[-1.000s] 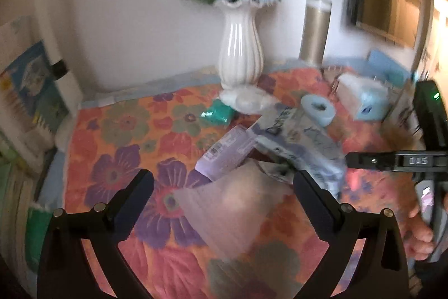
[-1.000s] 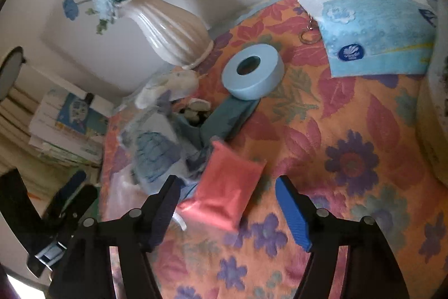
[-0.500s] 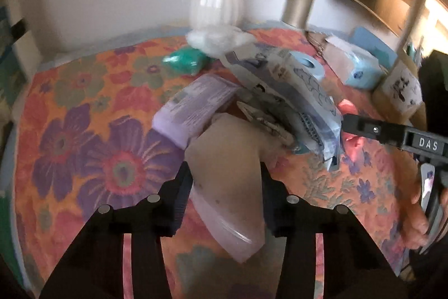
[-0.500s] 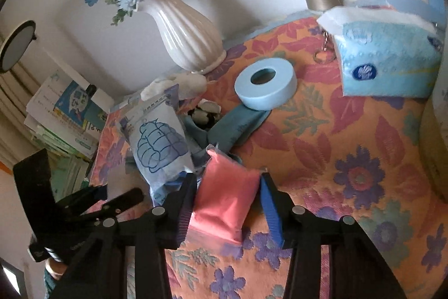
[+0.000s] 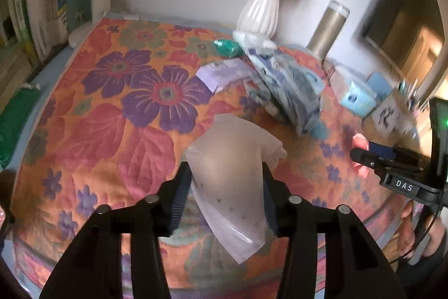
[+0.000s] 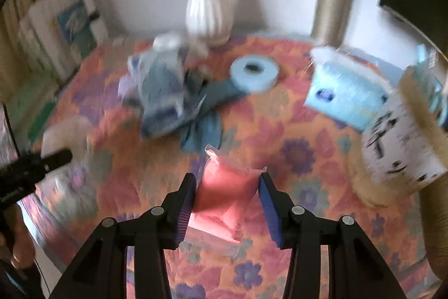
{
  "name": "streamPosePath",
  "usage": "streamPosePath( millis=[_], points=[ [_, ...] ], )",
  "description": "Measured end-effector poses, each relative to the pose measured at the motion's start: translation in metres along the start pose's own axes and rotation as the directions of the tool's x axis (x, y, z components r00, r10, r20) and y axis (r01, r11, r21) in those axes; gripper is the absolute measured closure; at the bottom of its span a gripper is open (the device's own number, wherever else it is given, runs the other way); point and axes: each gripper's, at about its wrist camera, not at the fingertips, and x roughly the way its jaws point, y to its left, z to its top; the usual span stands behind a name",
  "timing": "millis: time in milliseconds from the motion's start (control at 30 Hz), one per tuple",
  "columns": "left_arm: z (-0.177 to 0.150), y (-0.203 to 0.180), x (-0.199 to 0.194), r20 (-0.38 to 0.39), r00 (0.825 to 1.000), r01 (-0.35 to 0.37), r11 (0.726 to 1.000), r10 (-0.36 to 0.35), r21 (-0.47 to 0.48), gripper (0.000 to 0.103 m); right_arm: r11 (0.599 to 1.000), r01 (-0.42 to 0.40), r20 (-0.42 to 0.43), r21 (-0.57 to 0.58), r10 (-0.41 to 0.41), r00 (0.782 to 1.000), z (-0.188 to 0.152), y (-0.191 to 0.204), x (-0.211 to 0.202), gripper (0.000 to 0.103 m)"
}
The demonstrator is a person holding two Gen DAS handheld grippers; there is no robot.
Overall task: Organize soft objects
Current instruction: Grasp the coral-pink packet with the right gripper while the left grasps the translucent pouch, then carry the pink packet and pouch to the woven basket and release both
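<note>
A quilted floral cloth (image 5: pixel 117 131) covers the table, a ribbed white vase (image 5: pixel 261 10) at its back edge. The left gripper (image 5: pixel 226 181) clamps a frosted, crinkly pouch (image 5: pixel 232 181) above the cloth; the right gripper (image 6: pixel 226 187) squeezes a soft pink packet (image 6: pixel 226 189). A blue tape roll (image 6: pixel 254 72) lies flat nearby.

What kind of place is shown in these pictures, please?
Probably a home room, with a table used for daily things. A floral tablecloth covers it, a white vase of artificial flowers stands by the wall, and a tissue pack lies nearby.
</note>
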Motion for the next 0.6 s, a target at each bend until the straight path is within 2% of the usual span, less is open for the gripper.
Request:
streamPosePath(
  millis=[67, 133, 200, 267, 467, 600],
  points=[
    [-0.005, -0.003, 0.003, -0.017, 1.000, 0.001, 1.000, 0.000, 0.030, 0.052, 0.999, -0.037, -0.024, -0.001, 0.037, 0.999, -0.008, 0.003, 0.010, 0.057],
    [-0.008, -0.002, 0.004, -0.016, 1.000, -0.006, 0.999, 0.006, 0.046, 0.032, 0.996, -0.085, -0.022, -0.006, 0.085, 0.996, -0.016, 0.005, 0.016, 0.049],
    [-0.011, 0.001, 0.003, 0.004, 1.000, -0.028, 0.998, 0.028, 0.058, 0.023, 0.996, -0.088, -0.004, 0.001, 0.088, 0.996, -0.020, 0.004, 0.018, 0.027],
    [-0.011, 0.003, 0.004, -0.005, 0.999, -0.038, 0.997, 0.039, 0.070, 0.022, 0.995, -0.096, 0.012, 0.012, 0.095, 0.995, -0.026, -0.001, 0.020, 0.020],
    [-0.011, 0.006, -0.001, -0.004, 1.000, -0.002, 0.995, 0.002, 0.098, 0.022, 0.990, -0.135, 0.040, 0.028, 0.134, 0.990, -0.031, -0.007, 0.014, 0.019],
    [-0.004, -0.010, 0.008, -0.003, 1.000, -0.022, 0.980, 0.023, 0.196, 0.018, 0.993, -0.114, 0.026, 0.014, 0.113, 0.993, -0.029, 0.004, 0.016, 0.017]
  ],
)
